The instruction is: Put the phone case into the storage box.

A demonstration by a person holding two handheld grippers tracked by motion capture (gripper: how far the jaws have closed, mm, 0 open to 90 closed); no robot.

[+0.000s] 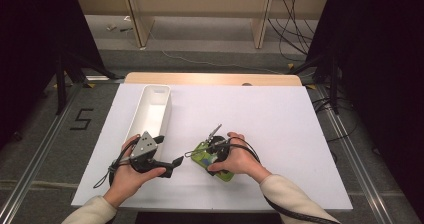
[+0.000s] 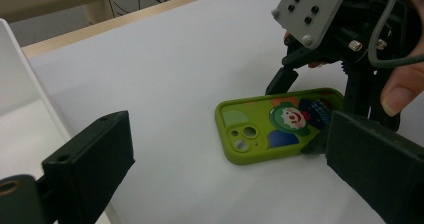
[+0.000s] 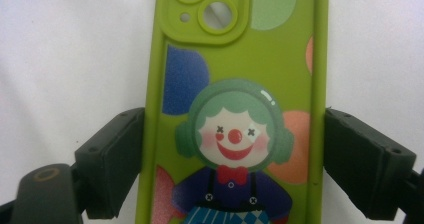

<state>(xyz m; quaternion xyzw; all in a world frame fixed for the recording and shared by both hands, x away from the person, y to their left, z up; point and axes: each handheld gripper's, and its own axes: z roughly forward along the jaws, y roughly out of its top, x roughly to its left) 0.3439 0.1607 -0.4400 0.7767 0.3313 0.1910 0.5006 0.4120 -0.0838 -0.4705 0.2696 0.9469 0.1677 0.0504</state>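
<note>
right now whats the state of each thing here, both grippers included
phone case: flat on the table, printed back up, between the right gripper's jaws
right gripper: jaws at the case's two long edges; I can't tell if they press it
left gripper: open, nothing held, beside the case
tray: upright, looks empty
table: white sheet over it

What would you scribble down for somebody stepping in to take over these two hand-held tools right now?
Right tool: jaws astride the green phone case, one at each long edge; a firm pinch cannot be judged yet.
Left tool: open, nothing between its jaws, aimed at the case.
Case lies flat on the white table, clown picture up. The white tray stands at the left, nothing visible in it.
Done: right tool lined up on the case.
Left: probably grip, lift, and perhaps carry it to the tray.
</note>
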